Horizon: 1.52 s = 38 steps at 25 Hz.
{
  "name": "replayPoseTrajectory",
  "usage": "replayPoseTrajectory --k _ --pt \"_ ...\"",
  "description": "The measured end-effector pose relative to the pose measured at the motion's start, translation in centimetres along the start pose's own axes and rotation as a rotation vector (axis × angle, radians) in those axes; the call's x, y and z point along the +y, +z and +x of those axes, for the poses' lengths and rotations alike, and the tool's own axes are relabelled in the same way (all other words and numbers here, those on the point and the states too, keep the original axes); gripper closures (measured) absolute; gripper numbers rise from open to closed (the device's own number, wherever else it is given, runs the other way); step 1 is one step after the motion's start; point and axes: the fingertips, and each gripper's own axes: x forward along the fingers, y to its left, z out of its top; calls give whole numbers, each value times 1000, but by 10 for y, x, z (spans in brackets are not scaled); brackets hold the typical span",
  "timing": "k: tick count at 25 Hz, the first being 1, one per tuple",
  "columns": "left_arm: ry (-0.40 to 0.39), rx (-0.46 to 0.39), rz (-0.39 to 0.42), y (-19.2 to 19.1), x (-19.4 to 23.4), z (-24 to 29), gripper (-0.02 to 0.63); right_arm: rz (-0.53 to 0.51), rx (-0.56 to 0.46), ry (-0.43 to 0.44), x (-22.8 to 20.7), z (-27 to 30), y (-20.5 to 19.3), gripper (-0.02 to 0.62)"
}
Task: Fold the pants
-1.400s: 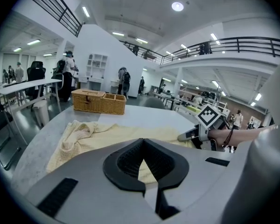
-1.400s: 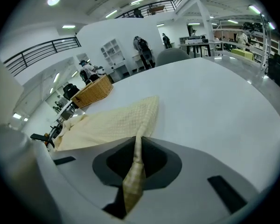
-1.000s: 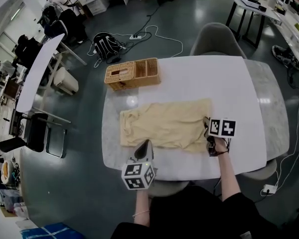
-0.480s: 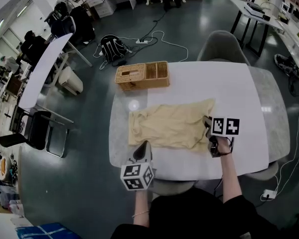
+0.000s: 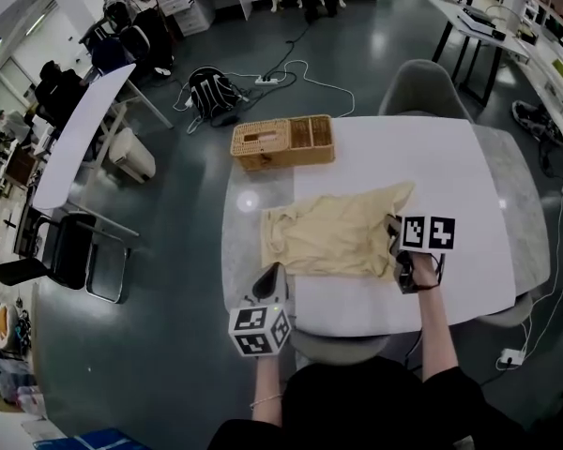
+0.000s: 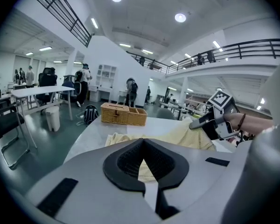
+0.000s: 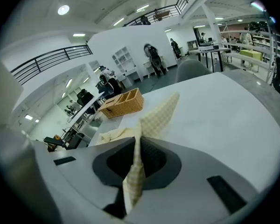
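The pale yellow pants (image 5: 333, 237) lie spread across the white table (image 5: 432, 157). My right gripper (image 5: 391, 229) is shut on their right end, which is raised off the table. In the right gripper view a fold of the cloth (image 7: 161, 113) runs down between the jaws of that gripper (image 7: 139, 139). My left gripper (image 5: 273, 271) hovers at the pants' near left corner. Its jaws are together in the left gripper view (image 6: 143, 148), with the cloth (image 6: 184, 135) lying just beyond them. The right gripper (image 6: 210, 120) shows there too.
A wicker basket (image 5: 281, 142) with compartments stands at the table's far left edge. A grey chair (image 5: 420, 87) sits behind the table, and another seat (image 5: 338, 347) is tucked under the near edge. A black backpack (image 5: 211, 92) and cables lie on the floor.
The right gripper has risen and carried the pants' right end toward the left, so the cloth looks shorter. The left gripper has slid left along the near edge toward the corner.
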Motion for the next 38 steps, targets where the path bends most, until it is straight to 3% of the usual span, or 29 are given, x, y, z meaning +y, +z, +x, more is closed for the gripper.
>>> replayPoseTrajectory --k 14,27,38 --pt "-77 19 -2 -2 63 -11 598 -54 -9 -48 82 21 -1 565" --pt "-119 30 -3 -3 106 -15 598 -103 2 -97 131 45 -6 565" --pt "-131 36 -26 -10 124 -14 598 -206 41 -130 166 63 -6 565"
